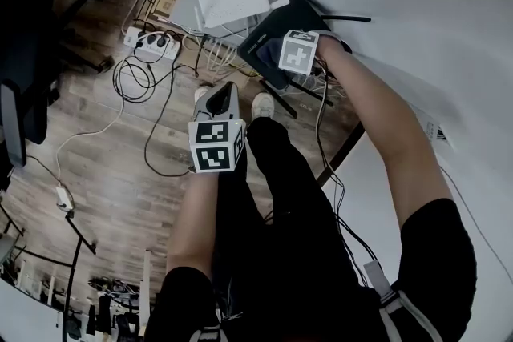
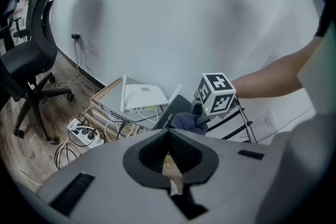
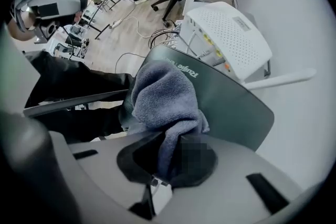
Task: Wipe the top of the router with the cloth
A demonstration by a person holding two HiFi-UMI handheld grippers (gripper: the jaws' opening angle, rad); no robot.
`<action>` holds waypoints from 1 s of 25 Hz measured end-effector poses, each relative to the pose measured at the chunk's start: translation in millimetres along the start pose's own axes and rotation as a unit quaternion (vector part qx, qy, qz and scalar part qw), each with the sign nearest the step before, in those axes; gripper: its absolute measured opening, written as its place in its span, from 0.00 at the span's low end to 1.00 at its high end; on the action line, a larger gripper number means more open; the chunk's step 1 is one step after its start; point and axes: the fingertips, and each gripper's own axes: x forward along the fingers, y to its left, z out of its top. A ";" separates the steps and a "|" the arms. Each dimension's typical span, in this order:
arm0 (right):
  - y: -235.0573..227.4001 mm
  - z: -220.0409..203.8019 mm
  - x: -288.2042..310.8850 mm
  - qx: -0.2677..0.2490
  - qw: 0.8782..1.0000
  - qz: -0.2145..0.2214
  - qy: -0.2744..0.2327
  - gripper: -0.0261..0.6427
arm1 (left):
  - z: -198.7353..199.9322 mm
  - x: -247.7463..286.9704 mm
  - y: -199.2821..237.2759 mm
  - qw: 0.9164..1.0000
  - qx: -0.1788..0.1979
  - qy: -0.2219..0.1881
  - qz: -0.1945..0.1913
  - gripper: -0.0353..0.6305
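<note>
Down by the wall: the dark router [image 3: 231, 107] is sitting tilted just beside a white router [image 3: 228, 34], both low near the wooden floor [image 1: 104, 172], no worktop under them that I can see.
Right claw: the right claw [image 3: 169, 152] is clamping a bunched blue-grey cloth [image 3: 165, 94], and the wad is pressing on the dark router's top.
Where the cloth is landing: it's covering the near-left end, by the printed edge.
The bit that matters: the router's long axis is running away from the claw, ahead and to the right toward the white one, so most of the bare top is lying on that side. I'm guessing the wipe needs to go that way.
Left claw: the left claw [image 2: 169, 144] is hanging well back with its jaws together and nothing between them, just pointing at the scene.
Nearer arm: the right one, easily.
</note>
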 end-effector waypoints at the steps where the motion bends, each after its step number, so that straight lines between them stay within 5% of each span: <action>1: -4.4 -1.8 -0.5 -0.003 1.000 -0.007 0.004 0.07 | -0.2 0.9 -0.2 1.000 0.000 0.001 0.000 0.05; 25: -104.8 -34.6 -15.7 0.048 0.983 -0.180 0.001 0.07 | -12.7 10.8 2.9 1.000 0.003 0.020 -0.007 0.05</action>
